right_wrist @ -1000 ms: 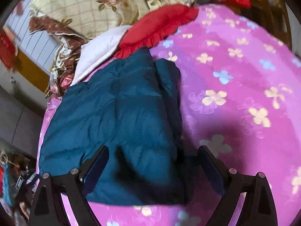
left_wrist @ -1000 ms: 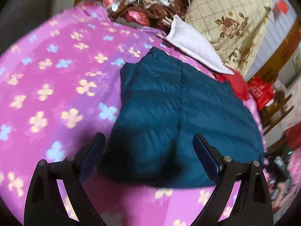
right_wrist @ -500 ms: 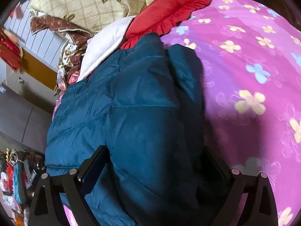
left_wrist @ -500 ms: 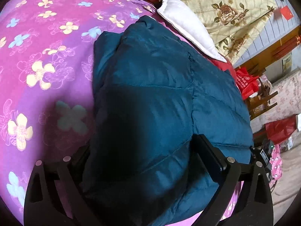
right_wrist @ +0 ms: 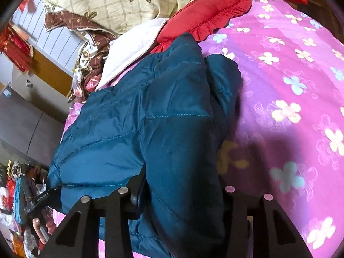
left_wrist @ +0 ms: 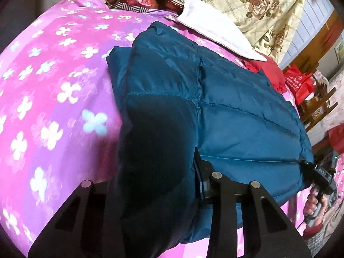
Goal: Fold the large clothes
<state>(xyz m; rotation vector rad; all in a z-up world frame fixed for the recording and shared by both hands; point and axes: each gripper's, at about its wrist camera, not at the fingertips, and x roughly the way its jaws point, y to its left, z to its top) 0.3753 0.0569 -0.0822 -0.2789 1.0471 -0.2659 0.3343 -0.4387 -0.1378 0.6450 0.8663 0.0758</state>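
Where both tools had stood wide open short of the teal jacket (left_wrist: pixel 215 99), the left gripper (left_wrist: pixel 154 185) and right gripper (right_wrist: pixel 180 191) had since clamped its near edge

Both my wrist views sit very close over the teal jacket (left_wrist: pixel 215 99) on the bed (left_wrist: pixel 53 81), facing the pillows beyond it. They share the jacket (right_wrist: pixel 150 111) and the white pillow (left_wrist: pixel 215 32) (right_wrist: pixel 133 49).

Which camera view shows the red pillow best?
The right wrist view: the red pillow shows most of its face and its ruffled edge. The left wrist view shows only a corner of it behind the jacket.
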